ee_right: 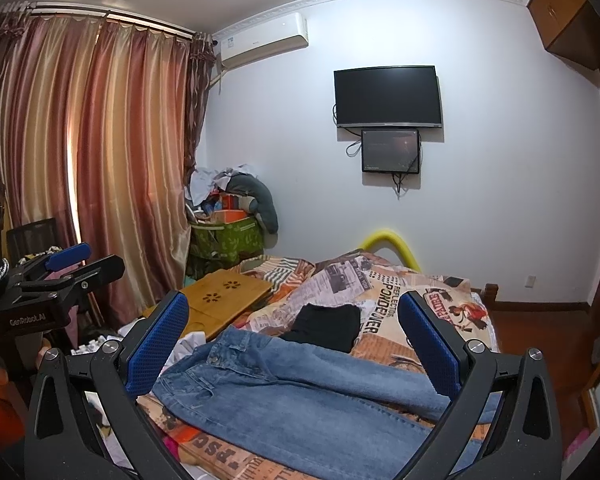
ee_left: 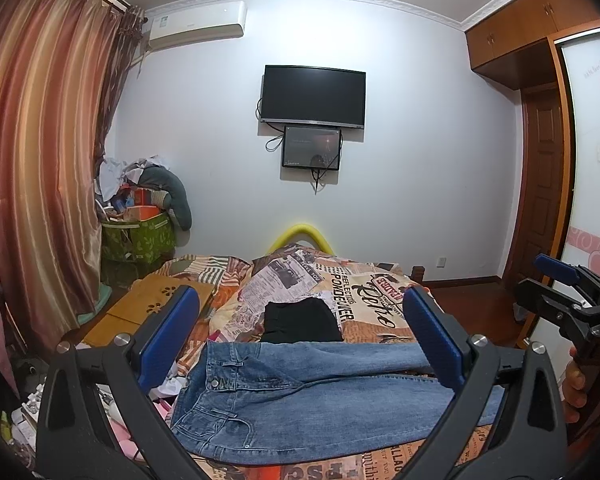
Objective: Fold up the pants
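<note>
Blue jeans (ee_left: 300, 396) lie spread across the near end of the bed, waistband to the left, legs running right; they also show in the right wrist view (ee_right: 300, 396). My left gripper (ee_left: 300, 332) is open, held above the jeans, with nothing between its blue pads. My right gripper (ee_right: 296, 332) is open and empty, also above the jeans. The right gripper shows at the right edge of the left wrist view (ee_left: 572, 292). The left gripper shows at the left edge of the right wrist view (ee_right: 60, 272).
A folded black garment (ee_left: 300, 320) lies on the patterned bedspread (ee_left: 364, 300) beyond the jeans. A wooden lap table (ee_left: 148, 308) sits at the bed's left. Clutter and a green box (ee_left: 138, 236) stand by the curtain. A TV (ee_left: 314, 96) hangs on the far wall.
</note>
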Demonstrator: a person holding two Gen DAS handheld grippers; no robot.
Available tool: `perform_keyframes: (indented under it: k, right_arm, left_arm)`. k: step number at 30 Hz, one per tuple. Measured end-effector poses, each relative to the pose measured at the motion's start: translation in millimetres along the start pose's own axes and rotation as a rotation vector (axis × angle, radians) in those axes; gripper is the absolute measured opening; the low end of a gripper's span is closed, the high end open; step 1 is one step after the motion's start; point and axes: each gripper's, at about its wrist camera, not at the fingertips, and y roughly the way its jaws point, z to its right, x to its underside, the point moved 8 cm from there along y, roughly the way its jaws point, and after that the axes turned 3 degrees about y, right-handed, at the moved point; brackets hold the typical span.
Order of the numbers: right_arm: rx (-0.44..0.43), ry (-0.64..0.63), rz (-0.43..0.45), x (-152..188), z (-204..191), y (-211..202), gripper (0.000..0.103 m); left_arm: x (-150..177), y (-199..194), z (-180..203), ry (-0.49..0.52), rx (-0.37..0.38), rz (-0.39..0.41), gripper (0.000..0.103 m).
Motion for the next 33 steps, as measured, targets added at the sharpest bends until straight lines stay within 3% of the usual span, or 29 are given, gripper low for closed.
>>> perform_keyframes:
  k: [33]
  right_arm:
    - [-0.001, 0.014, -0.013, 3, 3, 4, 0.103]
  left_arm:
    - [6, 12, -7, -0.023, 0.006, -0.019, 0.103]
